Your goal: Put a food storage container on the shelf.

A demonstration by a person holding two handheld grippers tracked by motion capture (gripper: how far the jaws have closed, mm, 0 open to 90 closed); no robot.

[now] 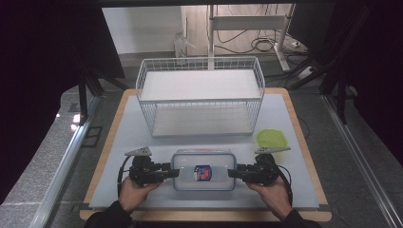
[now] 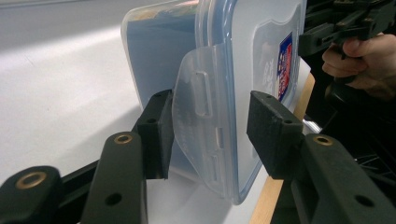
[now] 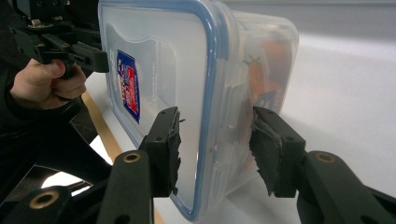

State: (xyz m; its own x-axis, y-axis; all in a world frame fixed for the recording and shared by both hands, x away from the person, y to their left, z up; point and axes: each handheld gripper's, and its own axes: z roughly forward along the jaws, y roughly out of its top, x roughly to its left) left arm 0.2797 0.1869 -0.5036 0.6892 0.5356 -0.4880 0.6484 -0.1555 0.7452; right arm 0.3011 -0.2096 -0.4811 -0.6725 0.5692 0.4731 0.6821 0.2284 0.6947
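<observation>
A clear plastic container (image 1: 203,183) with a blue-rimmed lid and a small blue and red label (image 1: 203,172) lies on the white mat near the front edge. My left gripper (image 1: 173,172) is at its left end, open, with its jaws on either side of the lid's latch flap (image 2: 198,116). The left pad (image 2: 161,135) sits close to the flap and the right pad (image 2: 268,133) stands off it. My right gripper (image 1: 233,173) is at the right end, open, straddling the closed side latch (image 3: 231,116). Coloured contents show dimly through the container wall (image 3: 266,70).
A white wire basket shelf (image 1: 199,95) with two levels stands at the back of the mat. A green round lid (image 1: 272,138) lies just behind my right gripper. The wooden table edge (image 1: 204,216) runs close under my hands.
</observation>
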